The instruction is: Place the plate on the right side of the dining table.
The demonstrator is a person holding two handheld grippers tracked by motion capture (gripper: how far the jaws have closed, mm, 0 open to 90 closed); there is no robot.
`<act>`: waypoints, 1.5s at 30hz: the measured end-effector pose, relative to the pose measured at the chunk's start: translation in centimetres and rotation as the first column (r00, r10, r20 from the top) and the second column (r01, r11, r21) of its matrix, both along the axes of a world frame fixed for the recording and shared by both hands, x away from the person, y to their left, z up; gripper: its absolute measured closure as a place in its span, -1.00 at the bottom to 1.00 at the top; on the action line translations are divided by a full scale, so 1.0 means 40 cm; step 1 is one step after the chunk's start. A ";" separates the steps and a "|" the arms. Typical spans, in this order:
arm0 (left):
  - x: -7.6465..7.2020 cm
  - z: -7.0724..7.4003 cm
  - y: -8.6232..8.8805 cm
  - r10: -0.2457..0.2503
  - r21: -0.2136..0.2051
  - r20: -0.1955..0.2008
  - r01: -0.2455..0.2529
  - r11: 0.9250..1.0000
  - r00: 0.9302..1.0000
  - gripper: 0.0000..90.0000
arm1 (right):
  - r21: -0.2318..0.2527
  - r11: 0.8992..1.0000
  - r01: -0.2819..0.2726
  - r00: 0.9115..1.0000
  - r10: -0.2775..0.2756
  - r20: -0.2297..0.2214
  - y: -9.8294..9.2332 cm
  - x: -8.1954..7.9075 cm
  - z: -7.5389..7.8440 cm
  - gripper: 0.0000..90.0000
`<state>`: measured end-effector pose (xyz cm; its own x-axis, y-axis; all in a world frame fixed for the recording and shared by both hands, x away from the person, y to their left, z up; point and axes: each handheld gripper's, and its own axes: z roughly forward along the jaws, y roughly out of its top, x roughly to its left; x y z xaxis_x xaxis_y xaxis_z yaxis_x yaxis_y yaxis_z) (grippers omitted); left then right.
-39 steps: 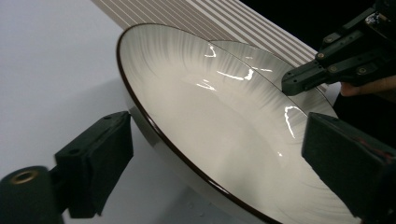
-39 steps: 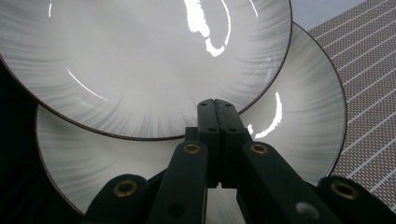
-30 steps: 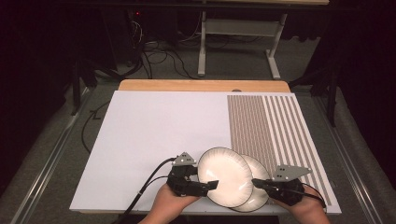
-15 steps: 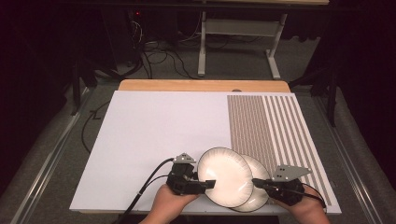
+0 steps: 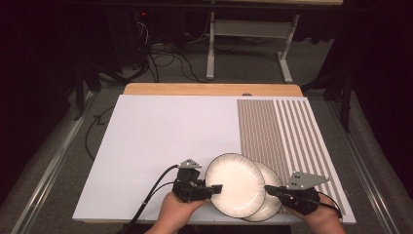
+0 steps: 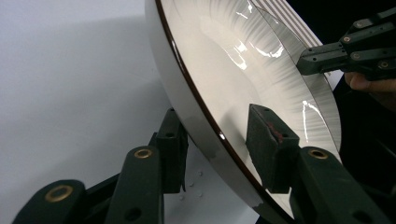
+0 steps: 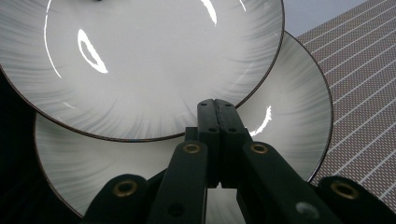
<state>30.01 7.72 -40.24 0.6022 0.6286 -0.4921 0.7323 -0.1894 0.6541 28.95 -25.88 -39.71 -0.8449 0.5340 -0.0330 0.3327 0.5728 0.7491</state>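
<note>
Two white plates with dark rims overlap near the table's front edge. The upper plate [image 5: 236,183] [image 6: 261,70] [image 7: 140,60] is tilted and lies partly over the lower plate [image 5: 267,174] [image 7: 289,102]. My left gripper [image 5: 214,187] [image 6: 219,135] has the upper plate's left rim between its jaws. They have just been closing, and one pad now presses on the underside and the other on the inner face. My right gripper [image 5: 268,189] [image 7: 217,109] [image 6: 303,60] is shut with nothing between its jaws. Its tip lies over the lower plate at the upper plate's right edge.
The plates rest on a white mat [image 5: 160,141] with a brown striped panel [image 5: 282,131] at the right. The wooden table edge [image 5: 209,89] shows at the back. Cables and a desk frame [image 5: 248,44] stand on the floor beyond.
The left gripper's jaws have drawn in around the upper plate's left rim. Both hands and both plates have stayed in place.
</note>
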 end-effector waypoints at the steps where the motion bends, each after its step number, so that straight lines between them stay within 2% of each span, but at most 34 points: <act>1: 0.000 0.000 0.000 0.001 -0.003 0.003 -0.001 1.000 1.000 0.33 | 0.000 1.000 0.000 1.000 0.000 0.000 0.000 0.000 0.000 1.00; 5: -0.001 0.003 0.003 0.012 -0.018 0.010 -0.012 1.000 1.000 0.40 | 0.015 1.000 0.005 1.000 -0.005 0.003 -0.002 -0.002 0.003 1.00; 11: 0.000 -0.004 0.011 0.030 -0.058 -0.003 -0.030 0.998 1.000 0.45 | 0.023 1.000 0.007 1.000 -0.007 0.010 -0.004 -0.003 0.006 1.00; 16: 0.003 -0.012 0.023 0.050 -0.113 -0.021 -0.052 0.992 0.999 0.50 | 0.048 0.999 0.014 1.000 -0.015 0.010 -0.008 -0.001 0.007 1.00; 19: 0.003 -0.012 0.027 0.055 -0.131 -0.016 -0.057 0.990 0.998 0.54 | 0.060 0.998 0.017 1.000 -0.018 0.018 -0.012 -0.001 0.010 1.00; 23: 0.004 -0.006 0.033 0.068 -0.156 -0.011 -0.069 0.985 0.998 0.60 | 0.082 0.996 0.037 0.999 -0.039 0.027 -0.020 0.000 0.019 1.00; 24: 0.004 -0.005 0.035 0.074 -0.163 -0.011 -0.075 0.984 0.997 0.63 | 0.105 0.993 0.056 0.998 -0.059 0.035 -0.030 0.003 0.024 1.00; 30: 0.005 0.005 0.046 0.095 -0.193 0.022 -0.089 0.977 0.995 0.70 | 0.143 0.984 0.110 0.991 -0.119 0.058 -0.052 0.005 0.035 0.91; 31: 0.004 0.008 0.048 0.097 -0.198 0.037 -0.088 0.976 0.995 0.72 | 0.152 0.979 0.139 0.987 -0.150 0.063 -0.060 0.007 0.040 0.86; 33: 0.003 0.012 0.051 0.102 -0.208 0.056 -0.089 0.974 0.993 0.73 | 0.157 0.977 0.143 0.986 -0.155 0.067 -0.062 0.007 0.042 0.84; 34: 0.002 0.014 0.053 0.109 -0.216 0.067 -0.092 0.972 0.992 0.75 | 0.169 0.971 0.171 0.980 -0.186 0.076 -0.071 0.008 0.046 0.77; 36: 0.002 0.018 0.056 0.113 -0.221 0.082 -0.093 0.971 0.990 0.75 | 0.174 0.968 0.182 0.978 -0.197 0.072 -0.072 0.007 0.046 0.75; 38: 0.001 0.023 0.060 0.120 -0.223 0.098 -0.095 0.970 0.988 0.77 | 0.181 0.964 0.196 0.973 -0.215 0.088 -0.079 0.008 0.049 0.70; 39: 0.001 0.027 0.064 0.124 -0.220 0.119 -0.095 0.971 0.985 0.77 | 0.189 0.958 0.217 0.967 -0.238 0.094 -0.084 0.008 0.051 0.62; 42: 0.001 0.030 0.068 0.129 -0.217 0.137 -0.097 0.971 0.982 0.78 | 0.193 0.953 0.234 0.962 -0.256 0.099 -0.089 0.008 0.052 0.55; 45: 0.001 0.036 0.073 0.138 -0.210 0.175 -0.100 0.973 0.975 0.78 | 0.202 0.945 0.256 0.953 -0.282 0.110 -0.097 0.008 0.053 0.36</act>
<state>30.07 10.64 -38.80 0.6221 0.6026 -0.4998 0.6022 0.0396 0.7973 29.27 -29.78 -37.60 -0.6631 0.7483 -0.0175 0.3431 0.3247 0.8814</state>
